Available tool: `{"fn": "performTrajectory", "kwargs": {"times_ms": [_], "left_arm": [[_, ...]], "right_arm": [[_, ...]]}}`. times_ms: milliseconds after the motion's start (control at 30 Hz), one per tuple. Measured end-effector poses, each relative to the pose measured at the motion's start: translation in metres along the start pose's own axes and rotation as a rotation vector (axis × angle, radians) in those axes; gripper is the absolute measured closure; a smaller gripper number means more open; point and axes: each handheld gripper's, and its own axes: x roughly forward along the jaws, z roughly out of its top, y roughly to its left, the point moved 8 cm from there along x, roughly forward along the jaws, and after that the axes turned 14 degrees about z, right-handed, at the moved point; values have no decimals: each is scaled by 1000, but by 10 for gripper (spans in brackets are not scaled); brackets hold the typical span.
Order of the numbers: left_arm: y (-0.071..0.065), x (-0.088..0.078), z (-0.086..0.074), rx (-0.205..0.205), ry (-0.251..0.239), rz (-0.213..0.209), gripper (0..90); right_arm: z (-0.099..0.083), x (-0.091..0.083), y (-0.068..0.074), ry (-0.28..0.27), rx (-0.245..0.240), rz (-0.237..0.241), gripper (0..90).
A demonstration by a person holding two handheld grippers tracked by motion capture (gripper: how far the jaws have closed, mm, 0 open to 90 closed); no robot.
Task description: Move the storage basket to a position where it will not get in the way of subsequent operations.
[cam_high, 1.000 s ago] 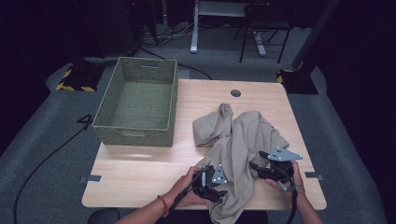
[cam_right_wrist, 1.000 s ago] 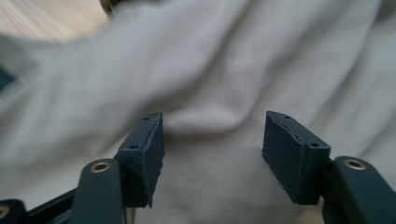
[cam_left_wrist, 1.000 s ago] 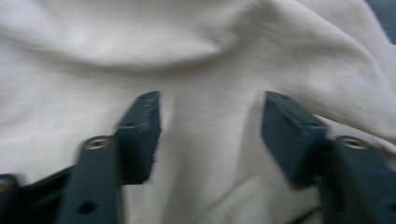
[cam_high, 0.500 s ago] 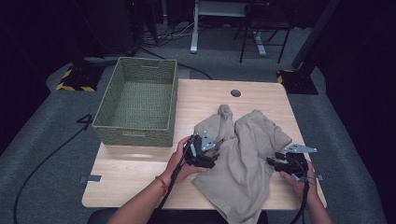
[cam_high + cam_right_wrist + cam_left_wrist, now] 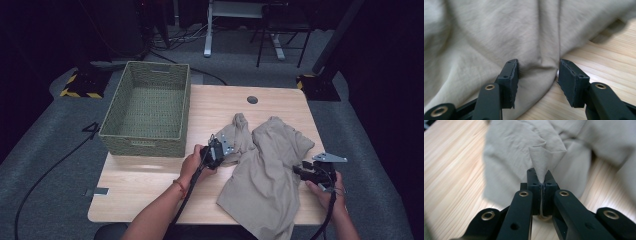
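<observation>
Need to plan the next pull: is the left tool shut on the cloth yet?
Shut: in the left gripper view, the left tool pinches a peak of the beige cloth, pads together.

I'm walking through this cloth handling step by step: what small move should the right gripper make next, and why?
Probably close the right gripper on the fold of the beige garment between its open jaws. The left gripper is already shut on a pinched peak of fabric, so a second grip would let both hands lift or spread it.

No readable text, labels, brands or numbers anywhere. Only sign-like marking: yellow-black hazard stripes (image 5: pixel 79 93) on the floor left of the table.
</observation>
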Motion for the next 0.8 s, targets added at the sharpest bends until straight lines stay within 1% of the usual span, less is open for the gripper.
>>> {"fn": "performTrajectory", "kwargs": {"times_ms": [33,100,133,233,267,300,333,367,400,433,467,533,600,633,667,700,733,767,800], "left_arm": [[3,-6,-4,-9,-2,-10,882],[10,-21,-15,-29,-8,-11,881],[13,-28,-21,-43,-11,-24,882],[18,-51,-42,-40,-7,-20,881],[20,-58,-50,-34,-6,-10,881],[22,-64,-58,-43,-1,-7,881],[23,-70,-66,-55,6,-17,881],[23,-75,-74,-53,15,-20,881],[23,-80,-81,-40,28,-14,881],[24,-85,-88,-36,40,-16,881],[23,-90,-95,-38,54,-32,881],[23,-98,-107,-43,74,-41,880],[19,-105,-118,-55,92,-71,879],[17,-108,-123,-52,101,-81,879],[14,-111,-127,-44,105,-81,877],[12,-114,-130,-38,108,-91,874],[9,-118,-132,-42,106,-109,862],[7,-122,-133,-44,95,-117,839],[5,-126,-133,-53,82,-128,790]], "right_arm": [[-1,-2,-4,-4,12,-14,506],[-3,-6,-11,-7,36,-43,509],[-3,-8,-13,-7,47,-52,509],[-4,-11,-21,-14,67,-82,506],[-4,-12,-23,-14,81,-91,506],[-4,-13,-25,-12,87,-100,505],[-4,-14,-27,-10,89,-115,505],[-4,-14,-28,-10,84,-125,505],[-4,-14,-28,-11,87,-130,505],[-5,-15,-29,-8,92,-137,505],[-4,-15,-29,-8,94,-138,504],[-5,-16,-32,-7,97,-141,499],[-5,-17,-34,-9,99,-144,495],[-5,-17,-34,-6,101,-149,484],[-6,-18,-35,-3,105,-158,477],[-6,-19,-36,-5,103,-163,475],[-6,-20,-37,-2,104,-165,471],[-6,-20,-38,-1,102,-169,462],[-6,-21,-38,3,91,-178,452]]}}
